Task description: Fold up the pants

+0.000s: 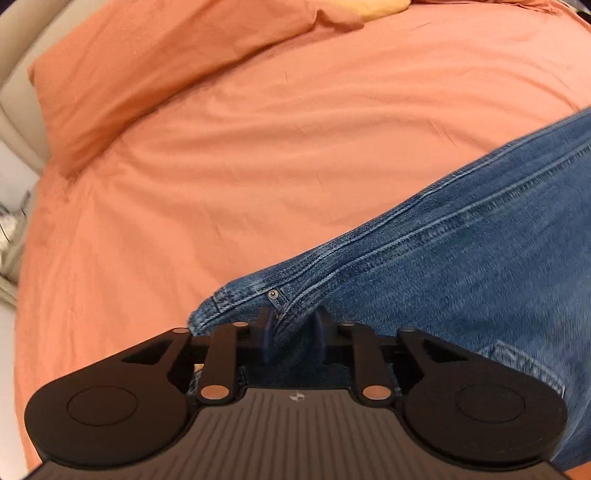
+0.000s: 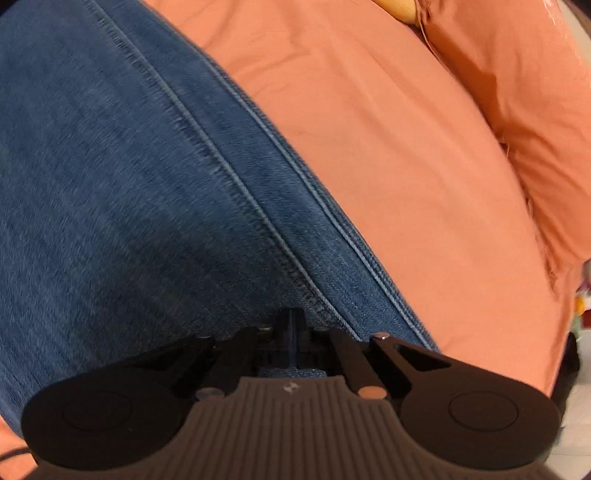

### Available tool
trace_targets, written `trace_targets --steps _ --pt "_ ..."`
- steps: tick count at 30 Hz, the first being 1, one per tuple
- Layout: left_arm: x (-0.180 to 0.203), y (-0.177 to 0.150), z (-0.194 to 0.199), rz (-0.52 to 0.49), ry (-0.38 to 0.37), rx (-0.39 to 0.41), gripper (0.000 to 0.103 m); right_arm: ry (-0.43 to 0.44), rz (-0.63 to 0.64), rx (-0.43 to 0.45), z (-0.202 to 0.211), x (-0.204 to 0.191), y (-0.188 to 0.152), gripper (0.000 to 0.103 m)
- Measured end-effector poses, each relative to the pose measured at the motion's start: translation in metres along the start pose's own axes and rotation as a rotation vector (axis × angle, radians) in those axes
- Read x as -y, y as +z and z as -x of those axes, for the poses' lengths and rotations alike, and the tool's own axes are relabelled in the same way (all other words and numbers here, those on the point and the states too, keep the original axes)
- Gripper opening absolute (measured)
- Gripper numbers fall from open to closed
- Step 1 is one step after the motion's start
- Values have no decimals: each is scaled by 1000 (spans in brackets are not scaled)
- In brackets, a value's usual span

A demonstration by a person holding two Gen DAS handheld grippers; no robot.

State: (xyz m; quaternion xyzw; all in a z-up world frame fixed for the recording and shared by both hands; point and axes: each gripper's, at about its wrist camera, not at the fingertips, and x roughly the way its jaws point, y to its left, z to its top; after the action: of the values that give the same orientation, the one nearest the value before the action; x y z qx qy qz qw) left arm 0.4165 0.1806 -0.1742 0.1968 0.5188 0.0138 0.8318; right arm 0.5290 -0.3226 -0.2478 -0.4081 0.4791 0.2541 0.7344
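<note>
Blue denim pants (image 1: 461, 258) lie on an orange bed sheet (image 1: 240, 166). In the left wrist view my left gripper (image 1: 293, 332) grips a bunched fold of the waistband corner by a rivet; denim fills the gap between its fingers. In the right wrist view the pants (image 2: 129, 203) fill the left half, side seam running diagonally. My right gripper (image 2: 291, 325) has its fingers pressed together on the denim edge near the seam. Both views are slightly blurred.
An orange pillow (image 1: 140, 74) lies at the far left of the bed, with a beige headboard (image 1: 22, 92) behind it. Another orange pillow (image 2: 524, 110) is at the right. A yellow item (image 1: 380, 7) peeks at the top.
</note>
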Motion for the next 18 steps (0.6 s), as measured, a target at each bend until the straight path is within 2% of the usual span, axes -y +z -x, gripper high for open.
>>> trace_targets --steps 4,7,8,9,10,14,18 --pt "-2 -9 20 39 23 57 18 -24 -71 51 24 3 -7 0" --pt "0 -9 28 41 32 81 18 21 -158 59 34 18 -12 0" --pt "1 -7 28 31 30 78 18 47 -171 56 31 29 -12 7" --pt "1 -7 28 19 24 69 18 63 -168 49 32 30 -10 33" --pt "0 -6 26 10 16 58 18 53 -145 50 32 30 -8 46" --pt "-7 -1 18 -17 -31 1 21 87 -40 15 15 33 14 46" --pt "-8 2 4 -44 -41 -44 32 148 -15 -43 -10 49 30 46"
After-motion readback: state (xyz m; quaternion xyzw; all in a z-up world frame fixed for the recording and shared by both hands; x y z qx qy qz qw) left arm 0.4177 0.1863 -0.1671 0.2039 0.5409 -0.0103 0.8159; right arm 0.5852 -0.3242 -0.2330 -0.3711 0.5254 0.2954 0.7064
